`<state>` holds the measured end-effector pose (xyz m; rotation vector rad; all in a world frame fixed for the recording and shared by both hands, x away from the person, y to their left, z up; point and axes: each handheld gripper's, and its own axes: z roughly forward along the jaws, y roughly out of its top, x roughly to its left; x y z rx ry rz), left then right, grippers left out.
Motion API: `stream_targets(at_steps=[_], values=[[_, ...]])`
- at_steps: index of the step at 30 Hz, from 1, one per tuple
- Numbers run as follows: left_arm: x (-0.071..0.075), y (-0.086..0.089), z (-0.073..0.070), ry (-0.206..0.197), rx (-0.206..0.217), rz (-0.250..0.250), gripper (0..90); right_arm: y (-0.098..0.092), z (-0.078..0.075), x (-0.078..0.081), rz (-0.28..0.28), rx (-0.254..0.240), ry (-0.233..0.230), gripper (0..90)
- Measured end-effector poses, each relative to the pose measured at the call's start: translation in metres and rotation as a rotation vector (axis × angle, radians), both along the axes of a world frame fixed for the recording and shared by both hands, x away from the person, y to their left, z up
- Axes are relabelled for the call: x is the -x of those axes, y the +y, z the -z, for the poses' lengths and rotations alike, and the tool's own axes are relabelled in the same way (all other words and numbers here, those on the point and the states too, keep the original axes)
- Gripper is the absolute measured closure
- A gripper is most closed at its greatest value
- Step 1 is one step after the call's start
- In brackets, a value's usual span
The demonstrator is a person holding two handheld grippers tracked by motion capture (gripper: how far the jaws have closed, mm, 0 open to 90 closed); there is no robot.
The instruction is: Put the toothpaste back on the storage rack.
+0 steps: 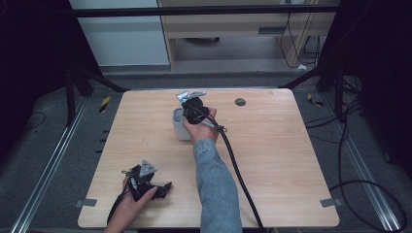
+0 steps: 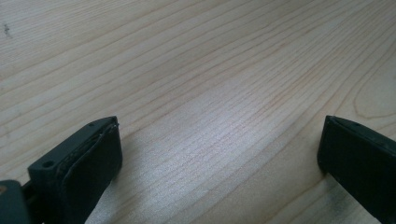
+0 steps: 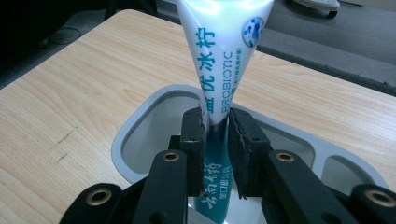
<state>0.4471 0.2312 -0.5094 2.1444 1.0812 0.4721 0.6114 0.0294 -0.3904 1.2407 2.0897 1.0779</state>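
**Toothpaste tube gripped over a grey holder**

One toothpaste tube (image 3: pixel 223 60) shows in the right gripper view: white and glossy, flaring wide toward its far end and narrowing between the jaws, with teal Chinese characters, the word "PROBIOTIC" running along it and a small round blue-and-white emblem near the wide end. Its lower part, below the jaws, turns teal with white lettering. The right tool (image 3: pixel 216 140) is clamped narrow on the tube, both pads pressing its sides. The tube stands over the opening of one grey holder (image 3: pixel 122 135), a rounded container with a thick pale rim and at least two compartments; the tube is at the larger one. Whether its lower end touches the bottom cannot be told.

In the high view the holder (image 1: pixel 178 127) sits on the table (image 1: pixel 272 160) a little left of the middle, toward the far edge, with the right tool (image 1: pixel 190 103) directly above it, held by a hand in a denim sleeve (image 1: pixel 216 189). A thick black cable (image 1: pixel 238 170) trails from it back to the near edge. One small dark round disc (image 1: pixel 240 102) lies near the far edge, right of the holder and apart from it.

The left tool (image 1: pixel 163 187) rests near the near left corner, well apart from the holder. In the left gripper view its jaws stand wide apart over bare wood grain (image 2: pixel 210 93), with nothing between them.
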Motion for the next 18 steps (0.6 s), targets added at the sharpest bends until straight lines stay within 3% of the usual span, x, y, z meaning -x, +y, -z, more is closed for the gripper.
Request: stream_targets(at_steps=[12, 18], values=[[0.0, 0.0, 0.0, 0.0, 0.0, 0.0, 0.0, -0.003, -0.01, 0.01, -0.016, 0.007, -0.021, 72.0], [0.0, 0.0, 0.0, 0.0, 0.0, 0.0, 0.0, -0.009, -0.014, 0.015, -0.016, -0.016, -0.023, 54.7]])
